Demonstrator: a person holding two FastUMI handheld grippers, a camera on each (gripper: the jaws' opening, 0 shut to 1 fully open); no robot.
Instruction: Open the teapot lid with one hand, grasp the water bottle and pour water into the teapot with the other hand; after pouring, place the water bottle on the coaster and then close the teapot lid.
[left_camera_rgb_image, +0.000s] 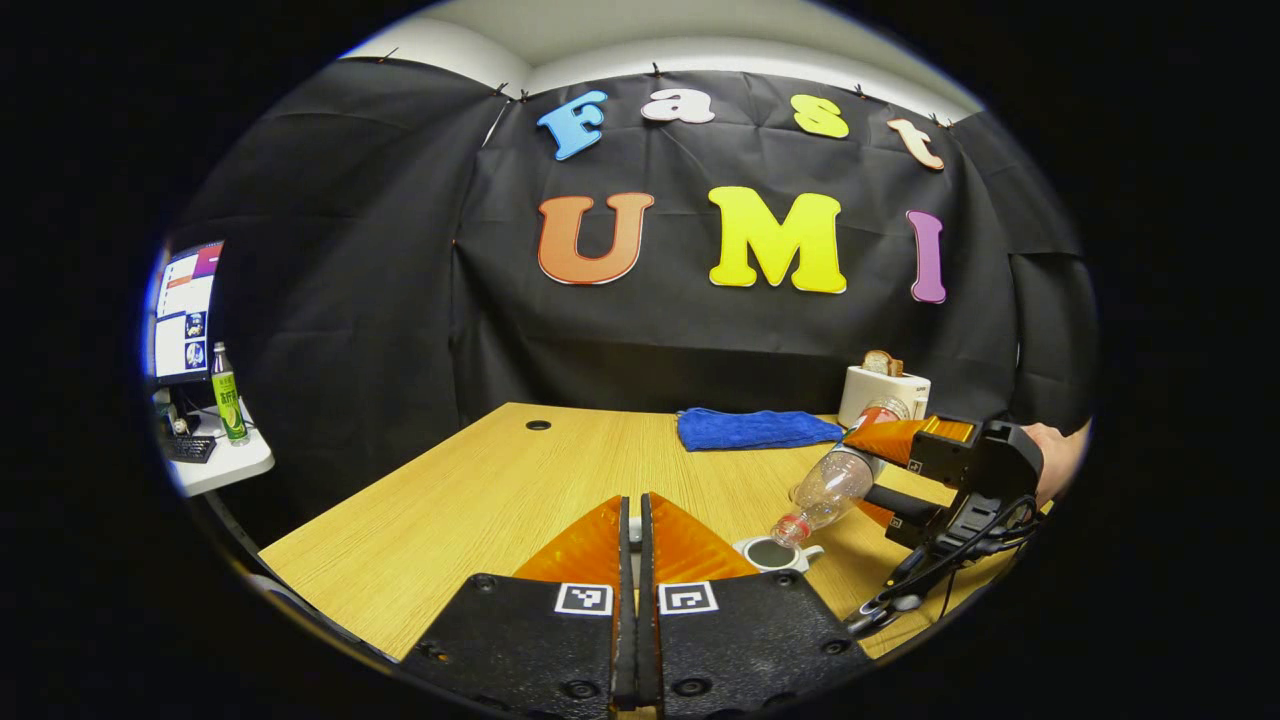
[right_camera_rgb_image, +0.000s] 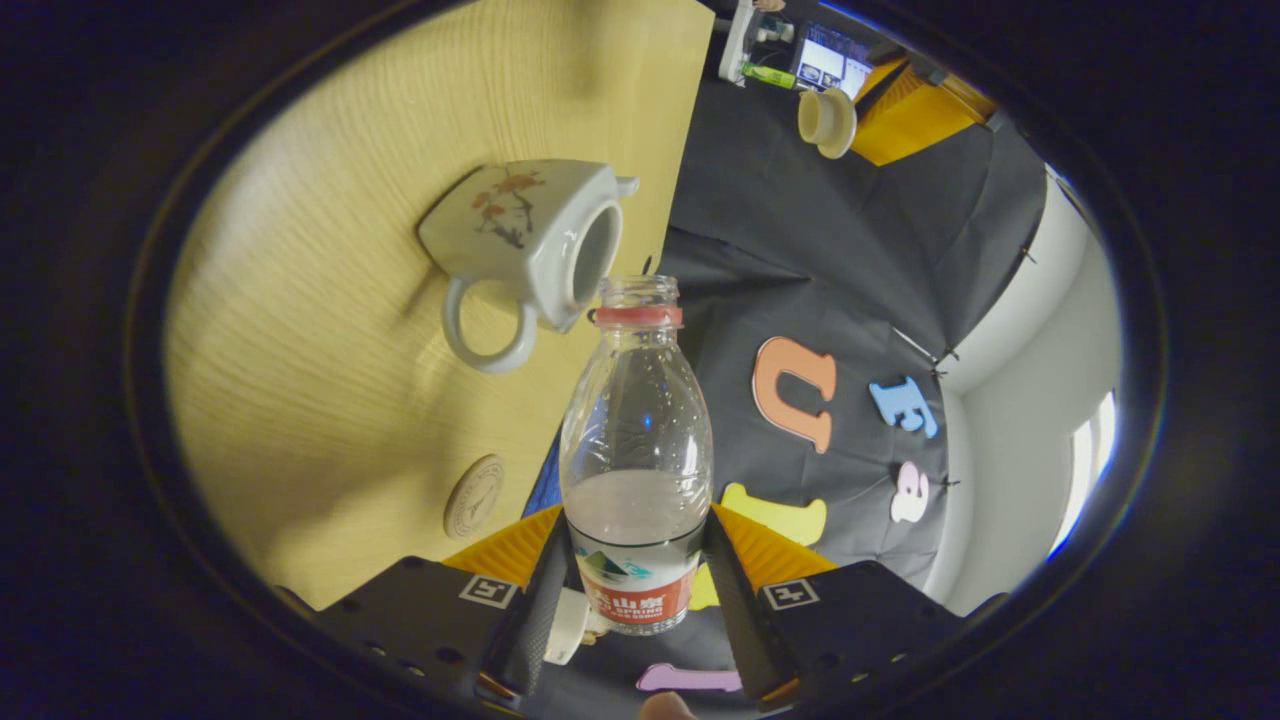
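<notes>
Right tool (right_camera_rgb_image: 635, 590) clamps tilted water bottle (right_camera_rgb_image: 637, 450) at open teapot (right_camera_rgb_image: 530, 245); left tool (left_camera_rgb_image: 632, 560) closed around lid (right_camera_rgb_image: 826, 122); misaligned neck could spill onto desk (left_camera_rgb_image: 480, 490).

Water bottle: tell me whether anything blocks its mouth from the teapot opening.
Nothing visible does. The water bottle, clamped in the right claw, tilts toward the open teapot; the lid is held away by the left claw.

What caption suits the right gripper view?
Right gripper tilts water bottle toward open teapot on table.
</notes>
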